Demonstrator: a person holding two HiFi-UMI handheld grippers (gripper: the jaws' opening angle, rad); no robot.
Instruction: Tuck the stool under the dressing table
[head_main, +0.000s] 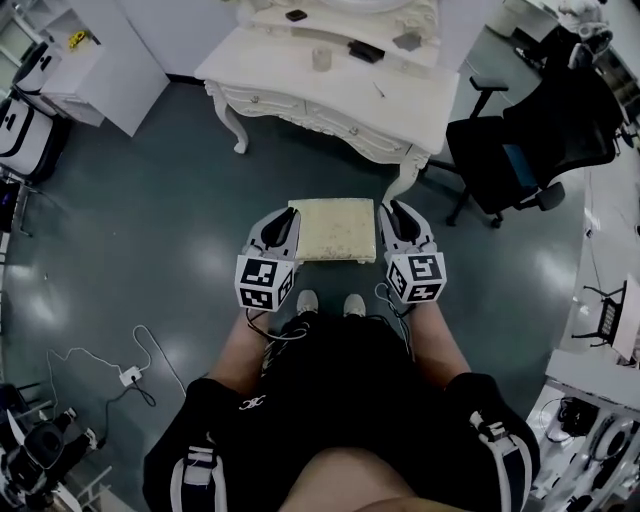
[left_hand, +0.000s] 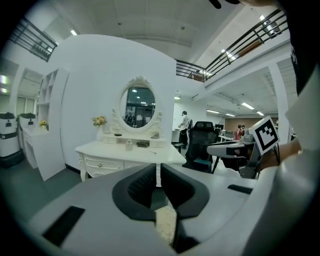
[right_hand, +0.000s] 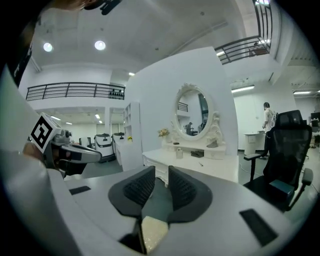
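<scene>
The stool (head_main: 333, 230), with a cream square cushion, stands on the dark floor just in front of the white dressing table (head_main: 420, 110), outside its leg space. My left gripper (head_main: 289, 220) is at the cushion's left edge, my right gripper (head_main: 393, 212) at its right edge; contact cannot be told. In the left gripper view the left gripper (left_hand: 158, 172) is shut with nothing between the pads, and a strip of cushion (left_hand: 166, 222) shows below. In the right gripper view the right gripper (right_hand: 161, 176) stands open with an empty gap, the cushion (right_hand: 152, 231) beneath it. Both point at the table (left_hand: 125, 150) and its oval mirror (right_hand: 195, 112).
A black office chair (head_main: 530, 140) stands right of the table. A white cabinet (head_main: 110, 60) is at the back left. A cable with a white adapter (head_main: 130, 375) lies on the floor at the left. Small items (head_main: 365, 50) sit on the tabletop. The person's shoes (head_main: 330, 303) are behind the stool.
</scene>
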